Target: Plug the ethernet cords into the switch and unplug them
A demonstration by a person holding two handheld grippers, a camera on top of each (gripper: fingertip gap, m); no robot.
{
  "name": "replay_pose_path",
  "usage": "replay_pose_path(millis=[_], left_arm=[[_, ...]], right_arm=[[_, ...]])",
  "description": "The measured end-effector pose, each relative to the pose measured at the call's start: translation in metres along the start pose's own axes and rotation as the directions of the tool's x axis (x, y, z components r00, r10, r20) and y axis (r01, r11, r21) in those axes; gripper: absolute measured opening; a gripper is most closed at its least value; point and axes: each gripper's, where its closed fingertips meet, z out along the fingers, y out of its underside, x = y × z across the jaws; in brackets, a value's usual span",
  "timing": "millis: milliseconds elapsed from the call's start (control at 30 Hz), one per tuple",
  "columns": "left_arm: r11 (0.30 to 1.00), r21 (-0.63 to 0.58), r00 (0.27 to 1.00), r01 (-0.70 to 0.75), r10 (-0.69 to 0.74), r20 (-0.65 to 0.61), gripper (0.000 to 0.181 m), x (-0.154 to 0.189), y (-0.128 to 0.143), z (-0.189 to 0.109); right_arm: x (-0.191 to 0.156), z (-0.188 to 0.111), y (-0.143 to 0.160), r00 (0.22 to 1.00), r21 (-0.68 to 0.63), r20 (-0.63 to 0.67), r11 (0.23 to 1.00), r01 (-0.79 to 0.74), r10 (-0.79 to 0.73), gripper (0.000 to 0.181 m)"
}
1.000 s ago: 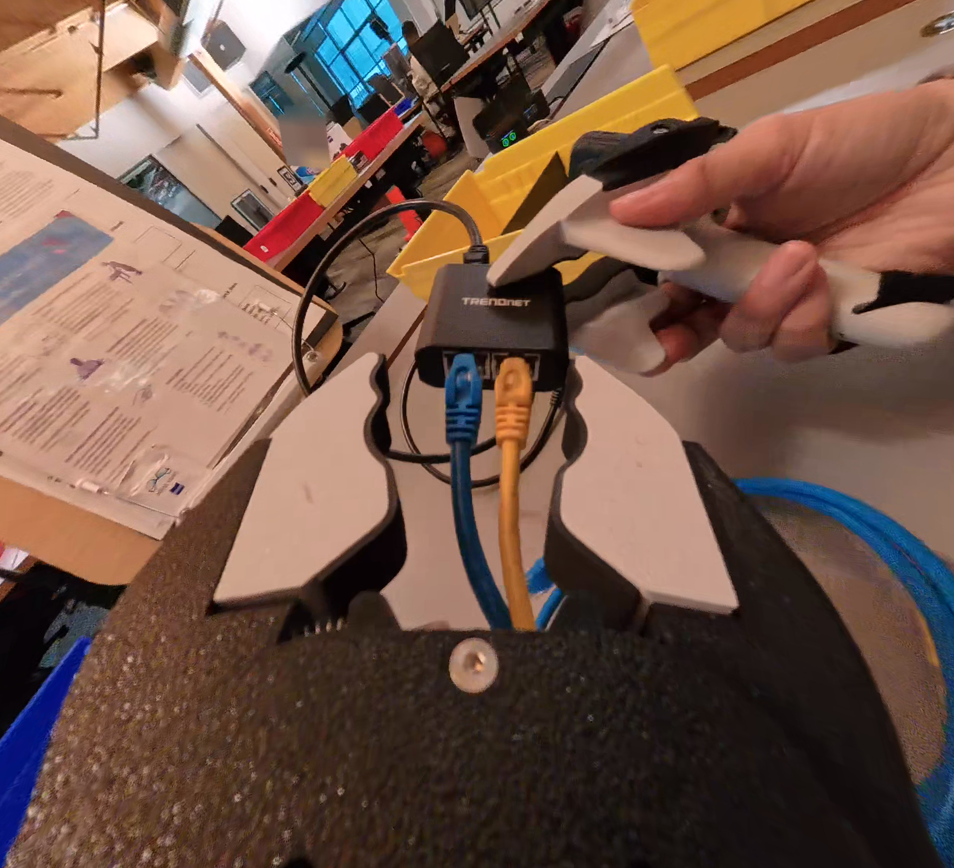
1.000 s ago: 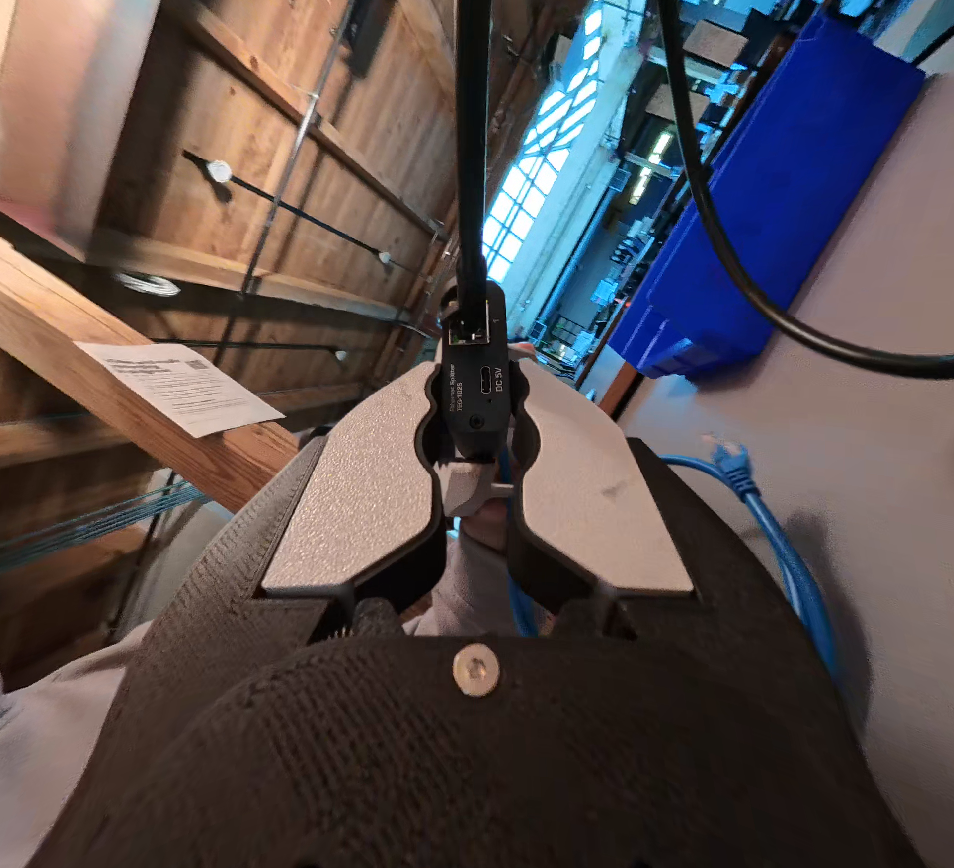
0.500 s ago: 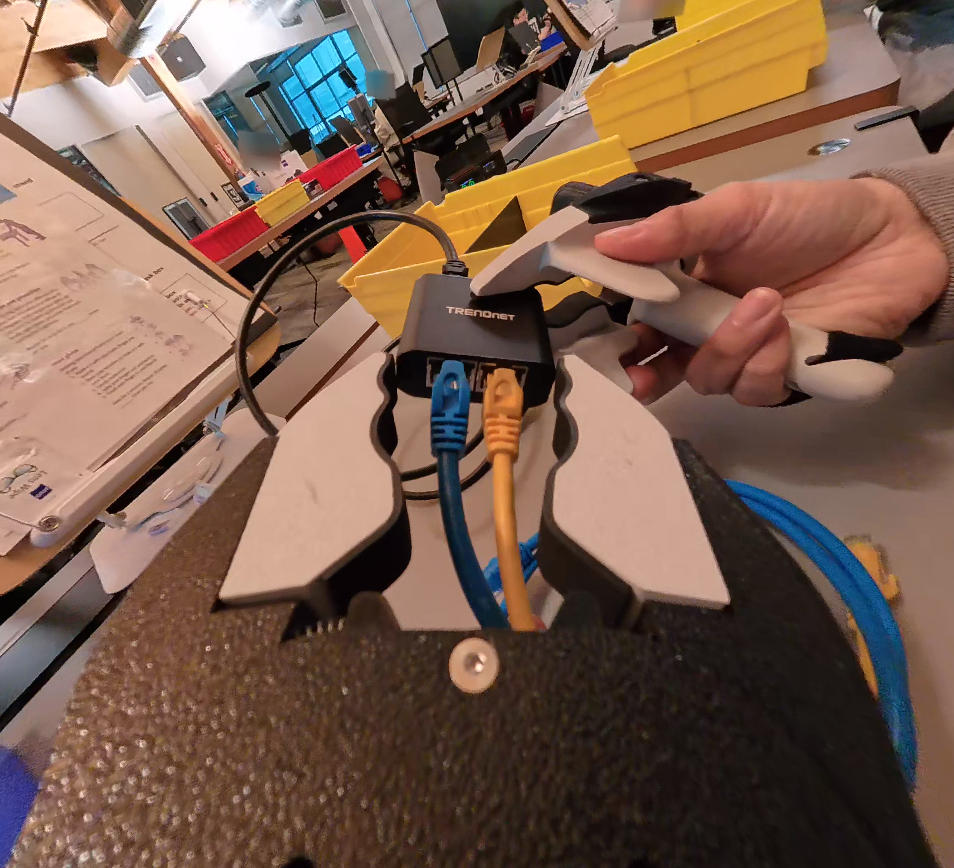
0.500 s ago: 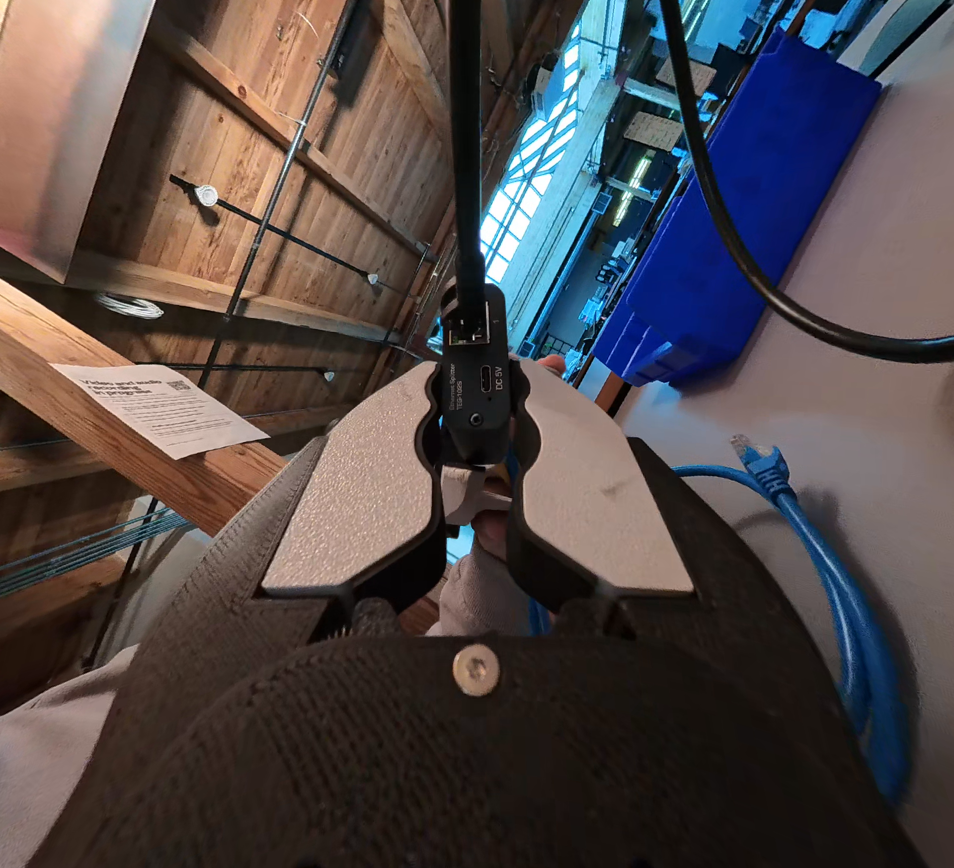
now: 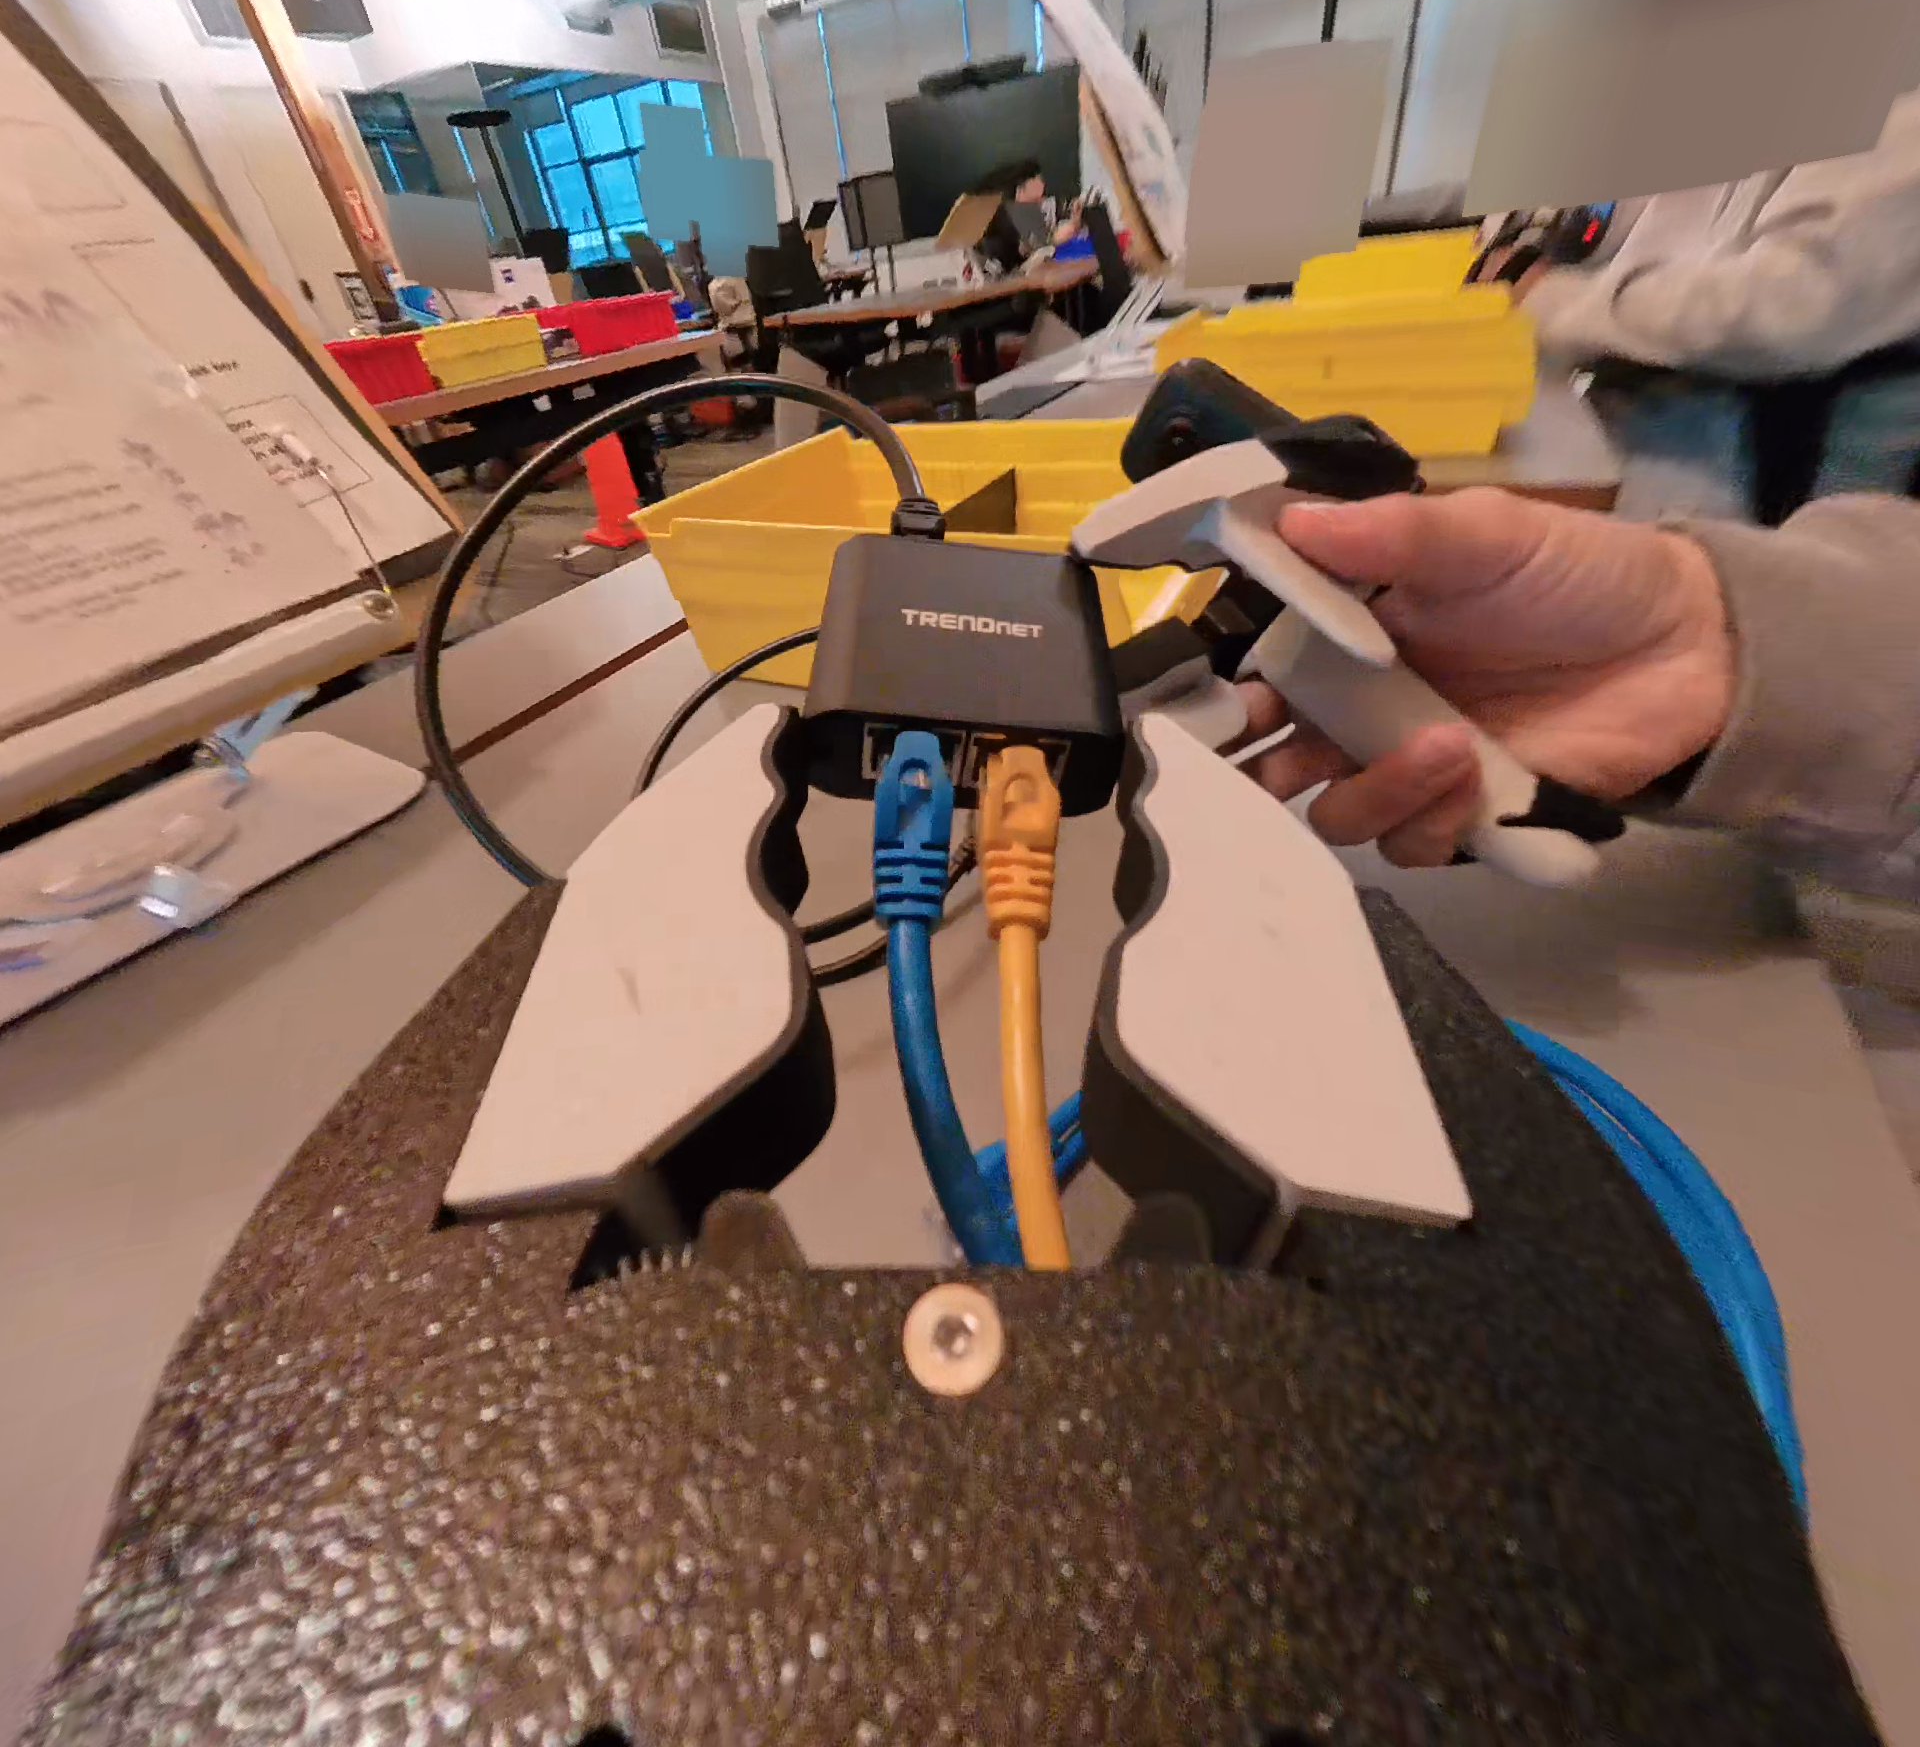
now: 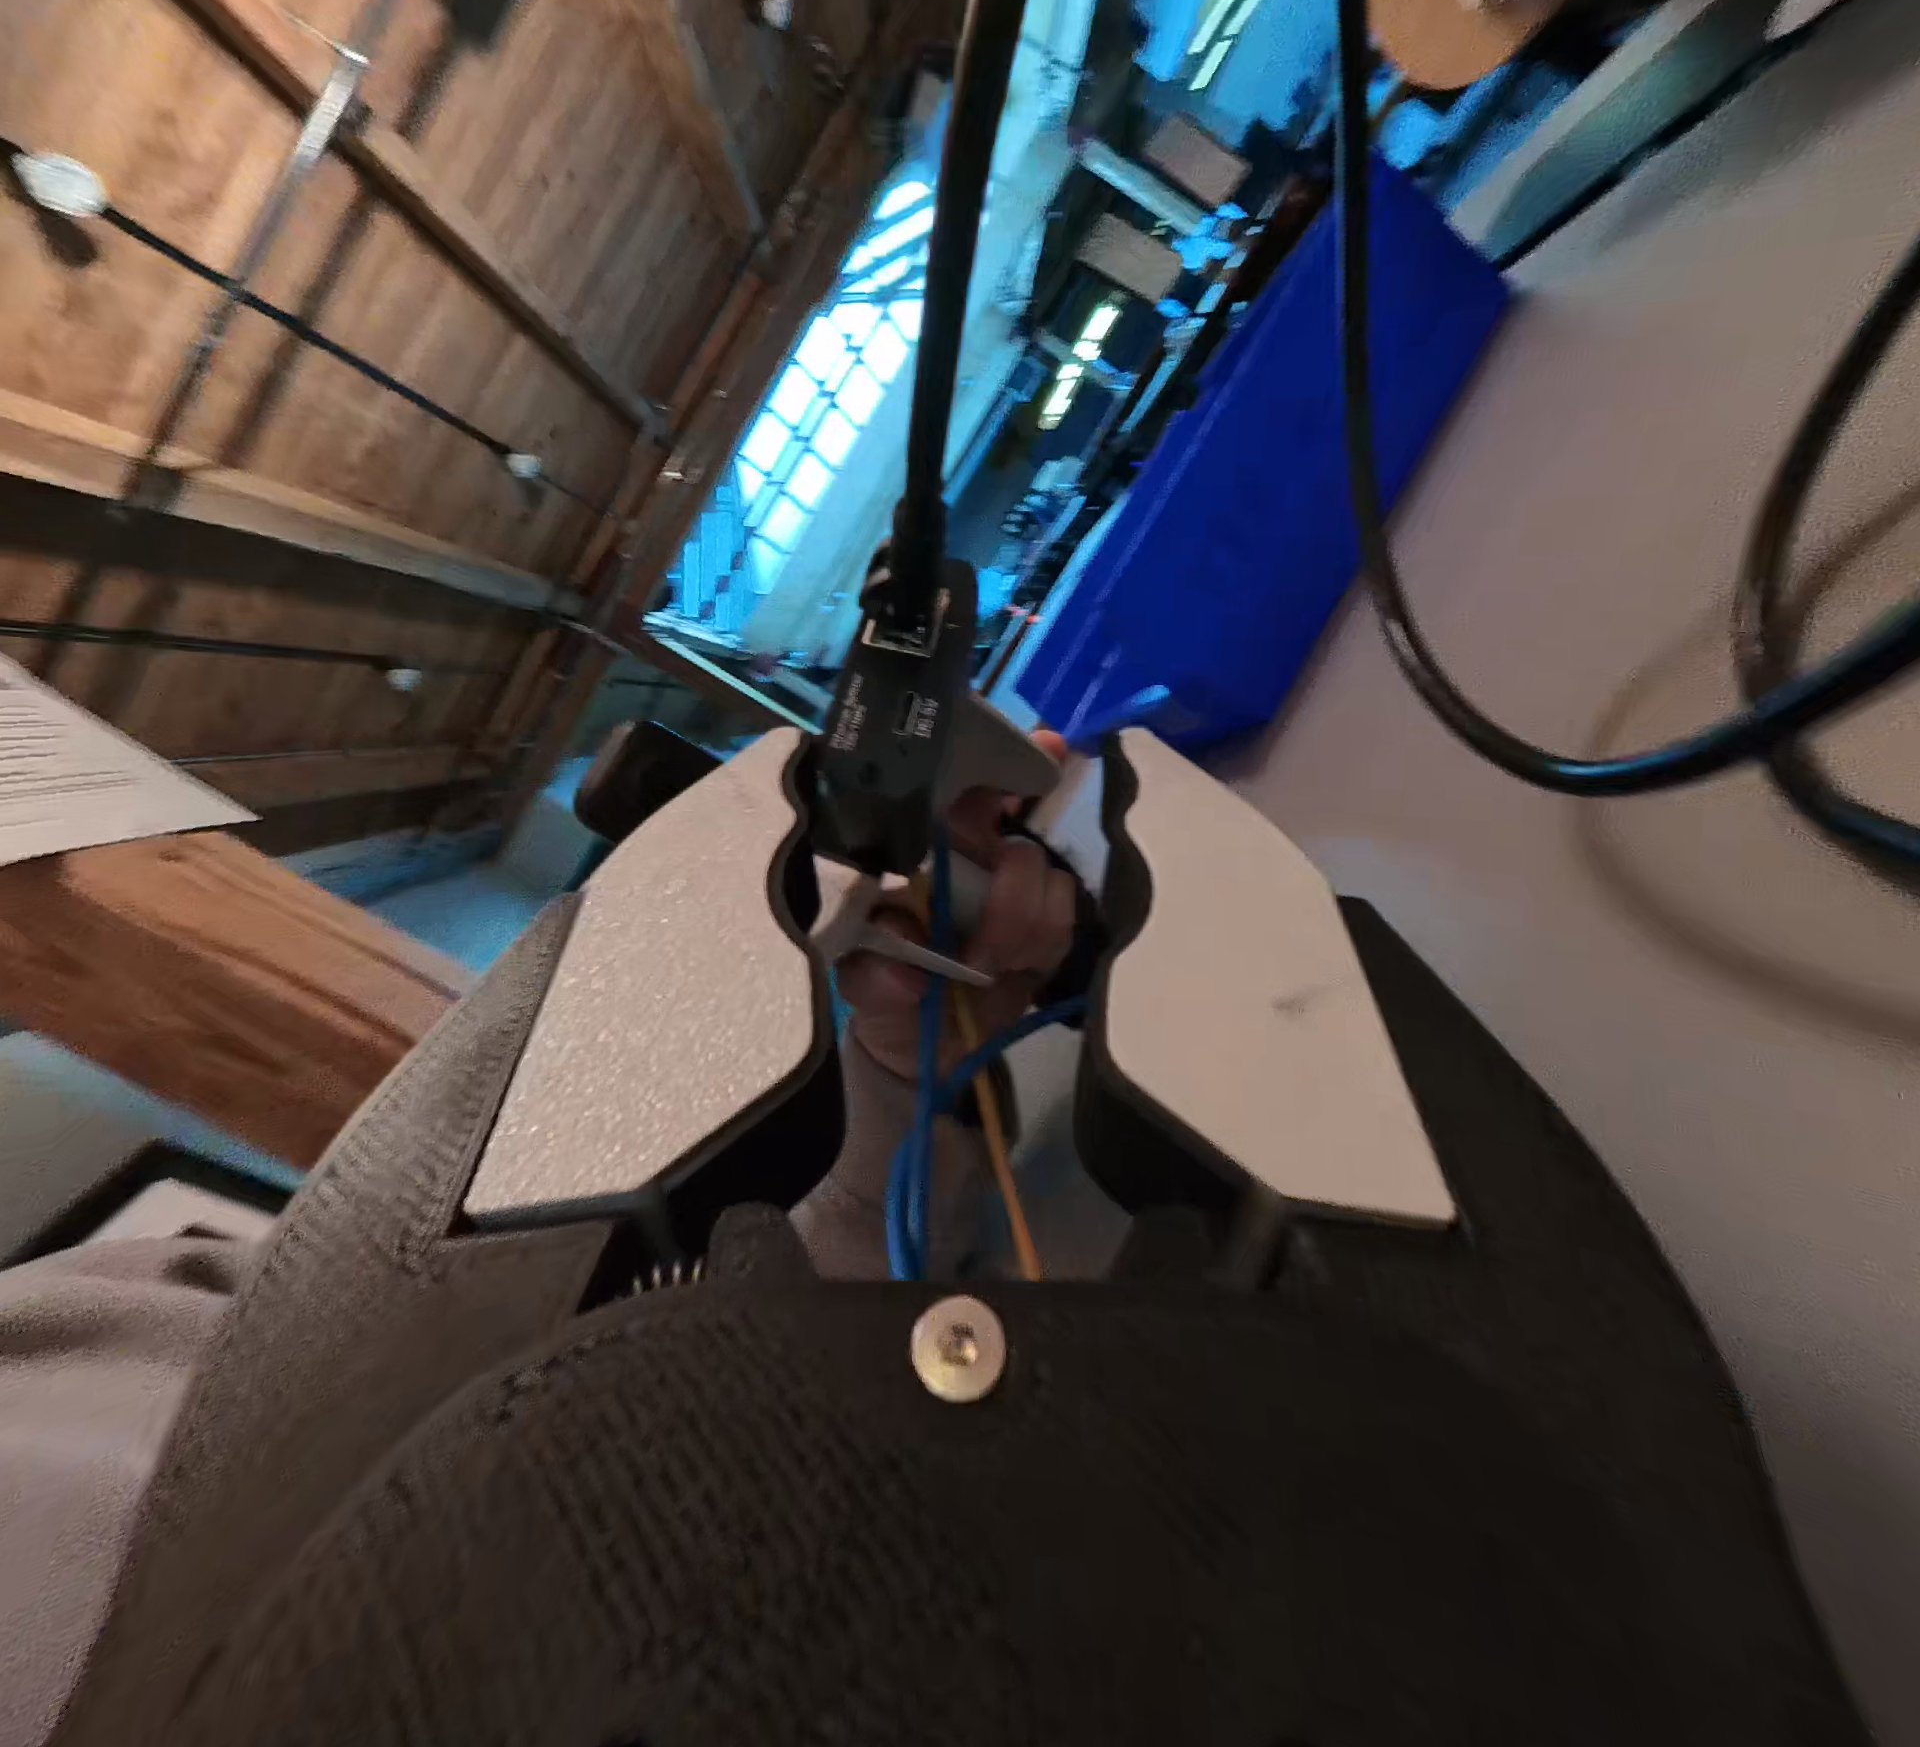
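The black switch (image 5: 966, 648) sits just past my left gripper (image 5: 956, 741), which is open, its tips at either side of the port face. I cannot tell if they touch it. A blue cord (image 5: 914, 824) and a yellow cord (image 5: 1023, 835) are plugged into its front ports and run back between my fingers. My right gripper (image 5: 1153, 627), held by a hand, is at the switch's right rear corner. In the right wrist view it (image 6: 956, 752) is open, and the switch (image 6: 894, 741) lies end-on against its left finger (image 6: 675, 970). A black cable (image 6: 956, 243) leaves the switch's back.
A yellow bin (image 5: 810, 534) stands right behind the switch. A propped sheet on a board (image 5: 156, 450) is at the left. Coiled blue cable (image 5: 1683, 1230) lies on the grey table (image 5: 208, 1074) at the right. A blue bin (image 6: 1247, 502) stands at the table's edge. The left gripper's tips are roughly 4 centimeters from the right gripper's.
My right gripper was shut on the switch's back end and has now opened wide. The left gripper's opening is unchanged, and both cords stay plugged in. Both views have swung.
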Motion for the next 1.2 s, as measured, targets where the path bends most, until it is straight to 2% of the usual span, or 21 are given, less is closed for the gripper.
replay_pose_path(millis=[33, 200, 367, 533, 700, 967, 1200], left_arm=[[0.999, 0.025, 0.999, 0.039, -0.038, -0.018, 0.057, 0.0, 0.001, -0.002], [0.991, 0.078, 0.992, 0.11, -0.105, -0.068, 0.057, 0.001, 0.005, -0.008], [0.999, 0.016, 0.999, -0.029, 0.029, -0.014, 0.057, 0.003, 0.011, -0.012], [0.997, -0.013, 0.997, -0.078, 0.078, 0.026, 0.057, 0.0, 0.014, -0.014], [0.994, -0.029, 0.993, -0.104, 0.106, 0.051, 0.057, -0.005, 0.014, -0.019], [0.985, -0.064, 0.985, -0.159, 0.163, 0.062, 0.057, -0.002, 0.016, -0.018], [0.981, -0.09, 0.979, -0.169, 0.178, 0.1, 0.057, 0.0, 0.023, -0.01]], right_arm=[[0.002, -0.001, 0.001, 0.999, 0.005, -0.03, 1.0, 0.018, -0.018, 0.057], [0.003, 0.0, -0.006, 0.996, 0.125, -0.084, 0.992, 0.027, -0.016, 0.043], [-0.002, 0.012, -0.007, 0.995, 0.166, -0.088, 0.984, 0.069, -0.055, 0.033], [-0.005, 0.023, -0.009, 0.992, 0.211, -0.095, 0.972, 0.105, -0.086, 0.016], [-0.005, 0.033, -0.005, 0.993, 0.222, -0.099, 0.971, 0.09, -0.07, 0.015], [-0.003, 0.031, -0.002, 0.997, 0.234, -0.069, 0.971, 0.039, -0.023, 0.014], [0.002, 0.026, -0.003, 0.991, 0.217, -0.092, 0.969, 0.119, -0.101, 0.014]])
